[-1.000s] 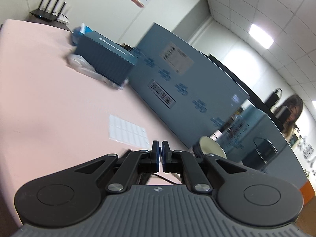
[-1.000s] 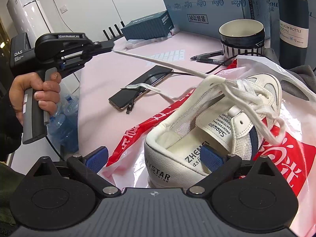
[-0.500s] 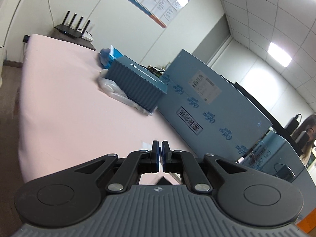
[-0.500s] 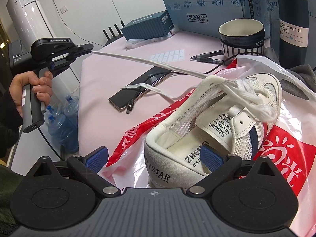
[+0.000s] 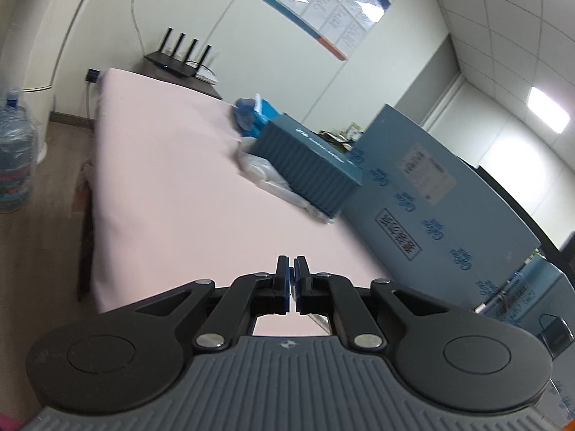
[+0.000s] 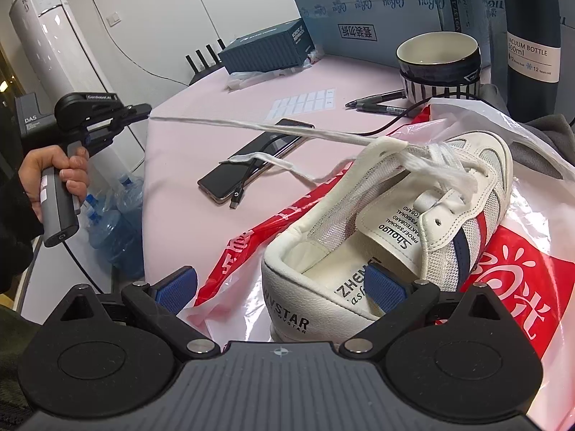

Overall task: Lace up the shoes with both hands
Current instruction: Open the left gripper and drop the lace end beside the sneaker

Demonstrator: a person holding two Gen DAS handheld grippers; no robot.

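Note:
A white sneaker [image 6: 413, 222] with red and blue stripes lies on a red and white plastic bag [image 6: 510, 280], heel toward me. One white lace [image 6: 258, 127] runs taut from its eyelets out to the left. My left gripper [image 6: 147, 111], held in a person's hand off the table's left edge, is shut on that lace's end. In the left wrist view the left gripper [image 5: 291, 265] shows its jaws together, and the lace is hidden there. The other lace end [image 6: 273, 161] lies slack over a phone. My right gripper [image 6: 280, 287] stands open just behind the heel, holding nothing.
A phone [image 6: 251, 165] with a cable, two pens [image 6: 381, 102], a bowl [image 6: 438, 61] and a vacuum bottle [image 6: 532, 36] sit behind the shoe. A dark blue box [image 5: 309, 165] and a big carton [image 5: 449, 208] line the table's far side. Water bottles [image 6: 118, 215] stand on the floor.
The left gripper has drawn further left, away from the shoe and past the table's edge, stretching the lace longer. Its view swung left. The right gripper and shoe stayed put.

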